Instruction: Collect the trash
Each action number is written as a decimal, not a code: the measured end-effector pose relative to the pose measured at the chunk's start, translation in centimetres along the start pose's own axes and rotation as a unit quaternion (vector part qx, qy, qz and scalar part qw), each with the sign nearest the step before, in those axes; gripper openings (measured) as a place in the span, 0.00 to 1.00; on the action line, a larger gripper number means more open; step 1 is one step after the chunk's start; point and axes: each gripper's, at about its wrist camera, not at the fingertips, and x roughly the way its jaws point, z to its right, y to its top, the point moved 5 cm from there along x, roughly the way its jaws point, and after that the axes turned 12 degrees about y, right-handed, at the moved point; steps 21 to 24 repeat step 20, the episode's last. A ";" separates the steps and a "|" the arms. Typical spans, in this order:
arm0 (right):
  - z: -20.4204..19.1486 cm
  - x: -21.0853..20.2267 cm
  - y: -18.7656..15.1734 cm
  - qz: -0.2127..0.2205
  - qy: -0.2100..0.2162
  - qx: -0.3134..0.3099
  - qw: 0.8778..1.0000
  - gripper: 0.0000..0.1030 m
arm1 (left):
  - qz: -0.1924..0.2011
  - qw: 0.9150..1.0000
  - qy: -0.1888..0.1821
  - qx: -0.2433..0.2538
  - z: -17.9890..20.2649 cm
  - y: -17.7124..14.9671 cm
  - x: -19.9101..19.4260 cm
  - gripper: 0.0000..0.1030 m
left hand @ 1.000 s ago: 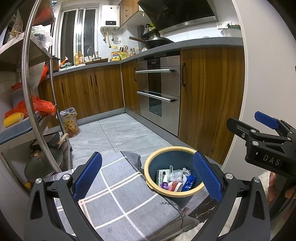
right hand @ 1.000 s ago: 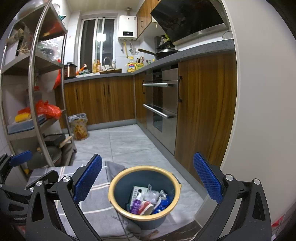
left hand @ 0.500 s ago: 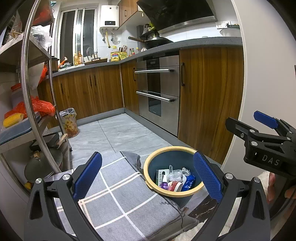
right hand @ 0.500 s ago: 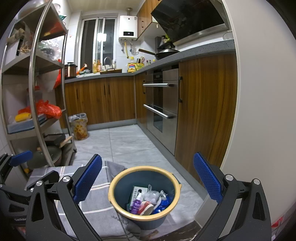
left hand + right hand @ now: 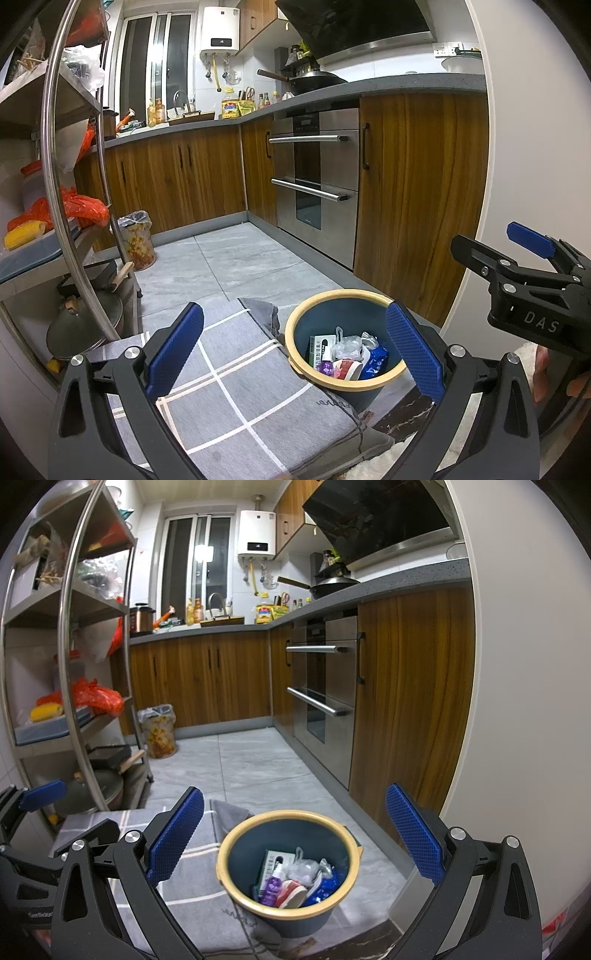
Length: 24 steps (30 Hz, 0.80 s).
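— Both tools are empty, aren't they?

— Yes. The left gripper (image 5: 293,345) is spread wide with nothing between its blue pads, and the right gripper (image 5: 294,827) is just as wide, held above the bin (image 5: 221,864).

— And the rubbish?

— Already down in that blue bin with the yellow rim: a small box (image 5: 274,864), a purple bottle (image 5: 272,884), a crumpled clear wrapper (image 5: 304,867) and a blue packet (image 5: 327,886). The bin stands on the right edge of the grey checked mat (image 5: 236,398), close to the wooden cabinets (image 5: 410,192).

— So what now?

— I'd guess they look for more litter, though I see none loose on the tiles (image 5: 240,258). If anything turns up, keep the jaws wide, come down straight, pinch lightly and release over the bin's middle so the rim isn't knocked.

— That far basket by the shelves?

— A lined bin (image 5: 136,240) of its own; leave it.
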 end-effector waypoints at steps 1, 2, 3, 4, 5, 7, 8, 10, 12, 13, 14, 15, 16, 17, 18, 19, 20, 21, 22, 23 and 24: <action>0.0 0.0 0.0 0.000 0.000 0.000 1.000 0.95 | 0.001 1.000 0.002 -0.001 0.0 0.0 0.0 0.95; -0.1 0.0 0.0 -0.001 0.000 0.000 1.000 0.95 | 0.001 1.000 0.003 -0.001 0.1 0.1 -0.1 0.95; -0.1 0.1 0.0 -0.001 0.001 -0.001 1.000 0.95 | 0.002 1.000 0.002 -0.001 0.0 0.3 0.1 0.95; -0.1 0.1 0.0 -0.001 0.001 -0.001 1.000 0.95 | 0.003 1.000 0.000 -0.001 0.0 0.3 0.0 0.95; -0.1 0.1 0.0 0.000 0.001 -0.002 1.000 0.95 | 0.005 1.000 0.000 0.001 0.1 0.3 -0.1 0.95; -0.1 0.1 0.0 -0.001 0.000 0.000 1.000 0.95 | 0.008 1.000 0.001 0.009 0.3 0.3 -0.2 0.95; -0.1 0.1 0.0 -0.001 0.000 0.000 1.000 0.95 | 0.010 1.000 0.002 0.011 0.3 0.3 -0.2 0.95; -0.1 0.1 0.0 -0.001 0.001 0.000 1.000 0.95 | 0.010 1.000 0.000 0.014 0.4 0.2 -0.2 0.95; 0.0 0.2 0.0 -0.001 0.002 0.000 1.000 0.95 | 0.004 1.000 0.005 0.014 0.3 0.2 0.0 0.95; 0.0 0.2 0.0 -0.002 0.002 0.001 1.000 0.95 | 0.002 1.000 0.005 0.014 0.2 0.2 0.0 0.95; 0.1 0.2 0.0 -0.003 0.002 0.001 1.000 0.95 | -0.001 1.000 0.005 0.012 0.1 0.2 0.1 0.95; 0.2 0.3 0.0 -0.004 0.002 0.005 1.000 0.95 | -0.004 1.000 0.006 0.008 0.0 0.3 0.1 0.95; 0.3 0.4 -0.1 -0.007 0.003 0.009 1.000 0.95 | -0.008 1.000 0.007 0.003 -0.3 0.4 0.2 0.95; 0.4 0.7 -0.1 -0.011 0.003 0.014 1.000 0.95 | -0.011 1.000 0.006 -0.002 -0.5 0.5 0.3 0.95; 0.5 1.0 -0.3 -0.019 0.002 0.020 1.000 0.95 | -0.015 1.000 0.007 -0.009 -1.0 0.7 0.4 0.95; 0.5 1.5 -0.5 -0.028 0.002 0.022 0.999 0.95 | -0.018 1.000 0.010 -0.015 -1.4 0.8 0.4 0.95; 0.5 2.2 -0.7 -0.043 -0.001 0.026 0.999 0.95 | -0.023 0.999 0.014 -0.026 -2.0 1.1 0.5 0.95; 0.5 2.2 -0.7 -0.043 -0.001 0.026 0.999 0.95 | -0.023 0.999 0.014 -0.026 -2.0 1.1 0.5 0.95; 0.5 2.2 -0.7 -0.043 -0.001 0.026 0.999 0.95 | -0.023 0.999 0.014 -0.026 -2.0 1.1 0.5 0.95; 0.5 2.2 -0.7 -0.043 -0.001 0.026 0.999 0.95 | -0.023 0.999 0.014 -0.026 -2.0 1.1 0.5 0.95; 0.5 2.2 -0.7 -0.043 -0.001 0.026 0.999 0.95 | -0.023 0.999 0.014 -0.026 -2.0 1.1 0.5 0.95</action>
